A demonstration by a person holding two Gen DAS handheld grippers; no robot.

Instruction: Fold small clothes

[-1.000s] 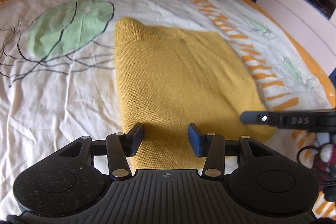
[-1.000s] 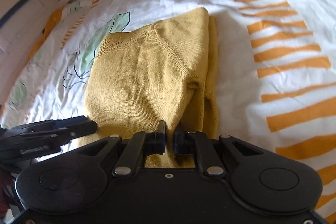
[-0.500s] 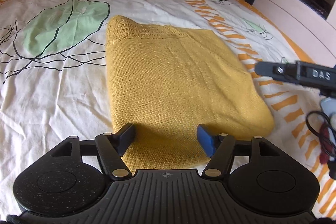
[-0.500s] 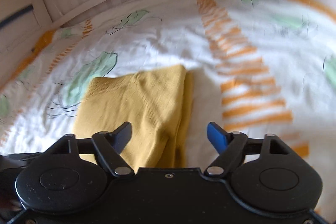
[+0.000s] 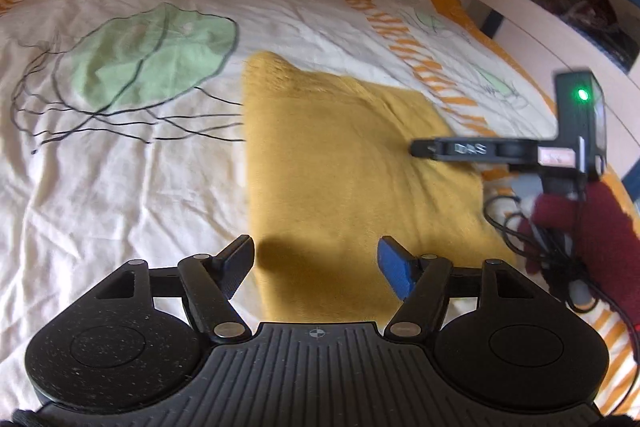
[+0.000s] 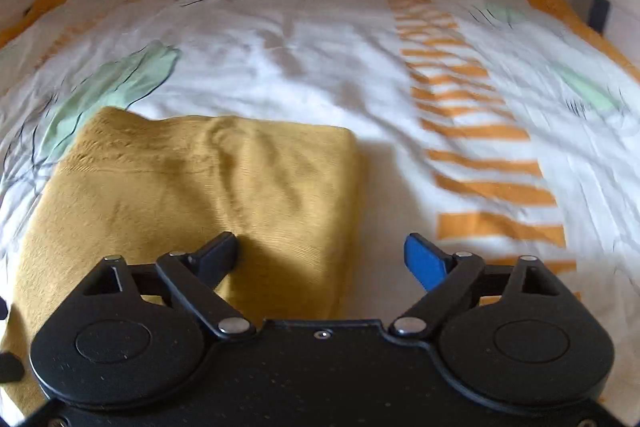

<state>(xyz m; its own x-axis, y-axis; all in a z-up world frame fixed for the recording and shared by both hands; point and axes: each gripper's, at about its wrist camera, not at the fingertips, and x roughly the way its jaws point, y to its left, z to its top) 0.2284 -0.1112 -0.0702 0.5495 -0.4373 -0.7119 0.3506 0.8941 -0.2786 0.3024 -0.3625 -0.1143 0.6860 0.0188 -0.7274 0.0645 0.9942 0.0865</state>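
1. Right hand-held gripper (image 6: 322, 257): jaws just been opening, from pinched on the near edge of the yellow knitted garment (image 6: 192, 195) a second ago to spread wide now. Nothing between the pads; black finger over the knit, blue finger over the bedsheet (image 6: 360, 75).
2. Left hand-held gripper (image 5: 316, 265): jaws opened earlier in that second, then steady; now spread, astride the garment's near edge with no pad pressing on it.
3. Garment: lying flat on the bed as a rough rectangle, neckline end away from the cameras, one folded side edge showing a second layer beneath. Released by both tools.
4. Right tool also seen in the left wrist view at far right, held by a hand in a dark red glove (image 5: 592, 227), cable trailing, drawn back from the cloth compared with a second ago.
5. Judgement: one fold laid down and let go; piece still long, so a further fold across its length probably outstanding.
6. Risk, judged: soft knit may spring or shift on re-grasp.
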